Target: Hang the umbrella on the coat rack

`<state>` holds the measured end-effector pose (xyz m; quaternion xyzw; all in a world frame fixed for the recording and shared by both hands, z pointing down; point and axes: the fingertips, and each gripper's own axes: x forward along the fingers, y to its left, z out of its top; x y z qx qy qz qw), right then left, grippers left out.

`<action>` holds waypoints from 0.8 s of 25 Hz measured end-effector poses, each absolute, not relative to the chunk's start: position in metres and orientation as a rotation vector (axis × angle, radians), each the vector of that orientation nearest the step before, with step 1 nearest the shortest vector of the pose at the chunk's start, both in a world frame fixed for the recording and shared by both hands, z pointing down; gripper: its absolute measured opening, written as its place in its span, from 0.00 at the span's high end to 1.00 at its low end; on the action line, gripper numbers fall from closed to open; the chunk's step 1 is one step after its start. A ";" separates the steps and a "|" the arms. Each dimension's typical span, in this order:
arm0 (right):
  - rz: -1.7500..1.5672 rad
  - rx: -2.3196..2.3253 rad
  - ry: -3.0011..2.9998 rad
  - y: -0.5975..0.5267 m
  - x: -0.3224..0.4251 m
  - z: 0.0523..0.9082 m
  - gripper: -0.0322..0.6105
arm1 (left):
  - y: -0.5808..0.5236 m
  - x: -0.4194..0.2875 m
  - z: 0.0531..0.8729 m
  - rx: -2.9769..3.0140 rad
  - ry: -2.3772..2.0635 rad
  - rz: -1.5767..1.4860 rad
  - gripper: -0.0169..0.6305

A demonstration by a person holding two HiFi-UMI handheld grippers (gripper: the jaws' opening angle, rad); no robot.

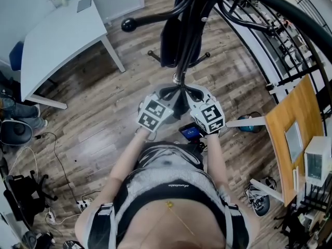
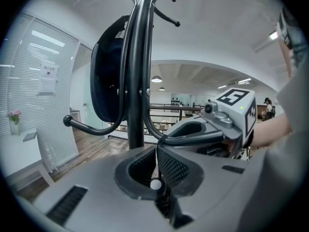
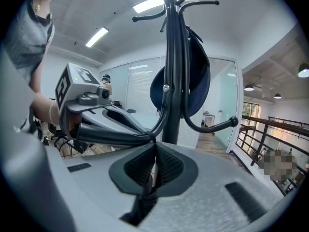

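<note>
The person stands close to the coat rack (image 1: 190,35) with both bare forearms reaching forward and slightly inward, so the two tools converge in a shallow V just in front of the rack's pole (image 2: 136,81), low down and above the wooden floor (image 1: 104,102). The left gripper (image 1: 173,93) and the right gripper (image 1: 193,93) both point gently downward, with their marker cubes turned up toward the head view. Their tips almost touch each other beside the end of a curved lower arm of the rack. In the left gripper view the meshed pads (image 2: 174,166) are pressed together with no gap to speak of. The right gripper view shows the same closed pair. Neither view shows a clear object pinched between them. A thin black band sits where the tips meet the curved arm, but I cannot tell whether either tool grips it. The umbrella (image 2: 108,76), a dark blue folded bundle, hangs high on the rack against the pole's far side. It is well above and beyond both sets of fingertips and touches neither. Another lower hook (image 2: 82,127) of the rack curls out bare beneath the umbrella.
</note>
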<state>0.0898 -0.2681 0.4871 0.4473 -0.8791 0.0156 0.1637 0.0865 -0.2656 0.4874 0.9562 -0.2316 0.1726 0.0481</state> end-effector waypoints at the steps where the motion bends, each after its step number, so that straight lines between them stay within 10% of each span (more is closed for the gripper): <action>1: 0.046 1.278 -2.508 -0.268 0.089 0.487 0.94 | -0.265 0.086 0.487 2.914 -0.704 0.518 0.95; 20: 0.139 1.336 -2.575 -0.266 0.088 0.487 0.93 | -0.260 0.084 0.506 2.903 -0.711 0.559 0.95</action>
